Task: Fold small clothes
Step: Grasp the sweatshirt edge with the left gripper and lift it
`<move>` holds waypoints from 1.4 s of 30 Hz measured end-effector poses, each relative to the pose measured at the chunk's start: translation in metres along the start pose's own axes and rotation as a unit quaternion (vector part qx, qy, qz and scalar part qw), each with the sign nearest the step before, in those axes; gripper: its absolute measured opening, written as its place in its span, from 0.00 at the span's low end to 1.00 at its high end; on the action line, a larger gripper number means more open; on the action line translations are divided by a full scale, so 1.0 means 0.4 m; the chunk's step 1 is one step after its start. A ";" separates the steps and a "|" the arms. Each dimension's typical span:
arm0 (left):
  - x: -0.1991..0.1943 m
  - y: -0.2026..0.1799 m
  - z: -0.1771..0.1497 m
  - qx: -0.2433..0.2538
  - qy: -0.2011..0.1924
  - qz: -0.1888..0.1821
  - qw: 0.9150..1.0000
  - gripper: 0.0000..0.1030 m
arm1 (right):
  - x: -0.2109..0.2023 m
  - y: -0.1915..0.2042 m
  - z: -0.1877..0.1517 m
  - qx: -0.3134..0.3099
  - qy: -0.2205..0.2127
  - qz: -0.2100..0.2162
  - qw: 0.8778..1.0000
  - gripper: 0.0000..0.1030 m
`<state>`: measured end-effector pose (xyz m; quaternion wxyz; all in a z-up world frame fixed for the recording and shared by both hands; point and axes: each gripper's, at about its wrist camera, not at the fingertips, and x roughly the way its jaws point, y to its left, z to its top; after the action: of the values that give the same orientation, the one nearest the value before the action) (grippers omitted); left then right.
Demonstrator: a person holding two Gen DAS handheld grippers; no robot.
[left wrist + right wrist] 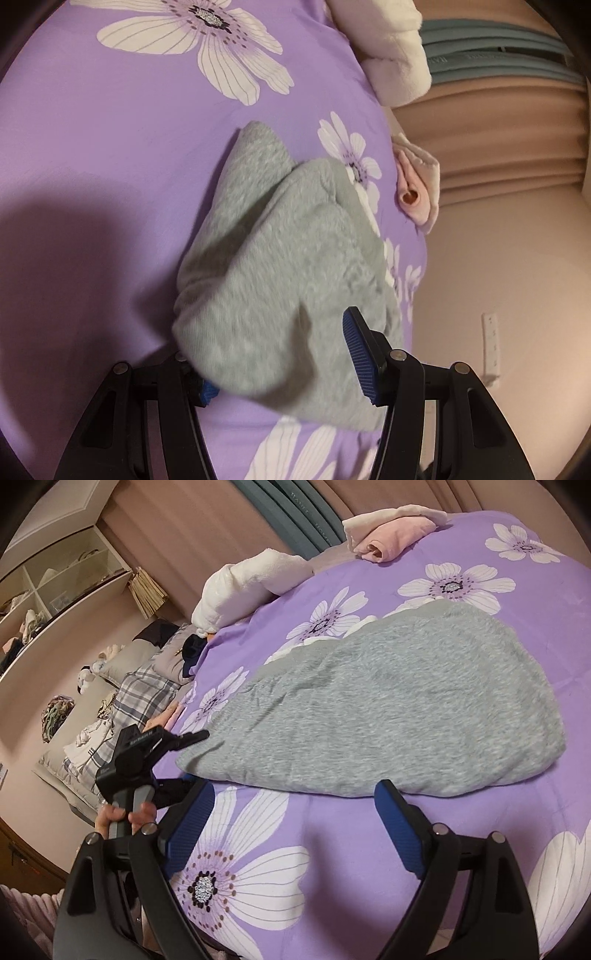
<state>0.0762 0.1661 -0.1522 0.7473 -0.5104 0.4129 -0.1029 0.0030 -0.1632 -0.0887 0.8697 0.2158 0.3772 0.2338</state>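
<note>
Left wrist view: the left claw (pixel 284 363) reaches over a purple flowered bedspread (pixel 110 147), with the near corner of a grey fleece garment (pixel 273 266) lying between its fingers. Only the right blue pad (pixel 360 354) shows fully; the left one is mostly hidden under the cloth, so whether the pads press on the fabric cannot be told. Beyond the garment, near the bed's right edge, lies a small rolled pink cloth (pixel 415 188), and farther up a folded cream and pink pile (pixel 391 48).

Right wrist view: at far left, white shelves (pixel 55 576) and a plaid pillow (pixel 122 709) stand beside the bed. A hand (pixel 125 818) grips the handle of the left claw (pixel 192 736), whose tip touches the left end of the grey fleece garment (pixel 406 709). The garment lies flat and spread across the purple flowered bedspread (pixel 369 849). In the foreground the right claw (pixel 295 812) has its jaws wide apart and empty, just short of the garment's near edge. At the top, a white towel (pixel 251 579) and a folded pink and cream pile (pixel 395 531) rest at the far edge.
</note>
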 end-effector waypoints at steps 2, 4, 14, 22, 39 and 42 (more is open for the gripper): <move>0.011 -0.005 0.014 -0.004 -0.004 0.004 1.000 0.55 | 0.009 -0.007 0.004 0.002 0.003 0.000 1.000 0.87; 0.013 -0.009 0.020 -0.007 -0.008 0.016 1.000 0.50 | 0.020 -0.006 0.008 -0.003 0.005 -0.001 1.000 0.87; 0.010 -0.080 0.005 0.086 -0.021 0.118 0.989 0.20 | 0.122 0.048 0.086 -0.053 0.018 -0.038 0.998 0.57; -0.009 -0.229 -0.024 0.220 -0.064 0.149 0.962 0.17 | 0.223 0.068 0.144 -0.053 0.026 -0.052 0.997 0.20; 0.074 -0.491 -0.187 0.420 -0.070 0.151 0.892 0.17 | 0.172 -0.025 0.138 0.016 0.027 -0.021 0.999 0.21; 0.101 -0.520 -0.225 0.447 -0.062 0.149 0.880 0.17 | 0.132 -0.071 0.143 0.057 0.008 0.007 0.998 0.29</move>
<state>0.0928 -0.0134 -0.0089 0.9265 -0.0597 0.3471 -0.1325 0.0852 -0.1672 -0.0980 0.8513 0.2659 0.3954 0.2194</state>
